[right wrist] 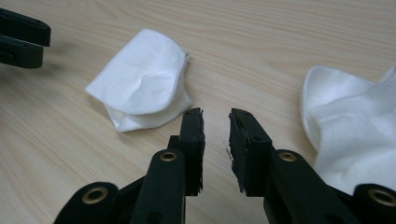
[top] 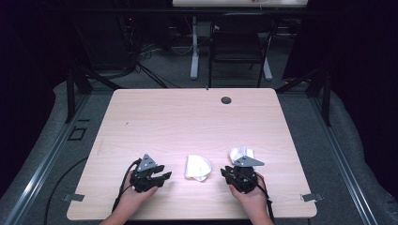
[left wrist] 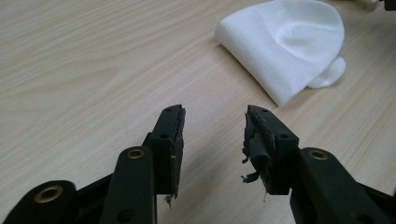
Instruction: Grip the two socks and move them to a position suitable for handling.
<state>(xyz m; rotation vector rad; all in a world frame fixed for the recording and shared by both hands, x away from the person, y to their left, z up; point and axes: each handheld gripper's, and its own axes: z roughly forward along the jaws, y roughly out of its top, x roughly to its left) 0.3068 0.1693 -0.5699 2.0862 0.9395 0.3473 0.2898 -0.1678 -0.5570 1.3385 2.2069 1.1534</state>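
Wooden table, light grain, seen from above. Landmark for all positions: folded white sock, lying flat near the table's front edge, roughly midway between the two grippers.

Left gripper: to the left of the folded sock, near it but apart, held in the person's left hand. Jaws pointing toward the sock. Released: clear gap between the pads, bare tabletop visible through it, nothing gripped. In the left gripper view, folded sock beyond and to the right of the jaw tips, not touching them. Frayed black padding on the right-hand jaw there.

Right gripper: to the right of the folded sock, near it but apart, held in the person's right hand. Grey three-cornered plate on top. Released as well: narrower gap than on the left gripper, wood showing between the pads, nothing between them. In the right gripper view, folded sock ahead and left of the jaw tips, clear of them.

Second white sock: right of the folded sock, well apart from it, just behind the right gripper and partly covered by its plate. In the right gripper view, bunched, just beside the right-hand jaw; contact with it not resolvable.

Cable grommet: far behind the folded sock, near the table's rear edge.
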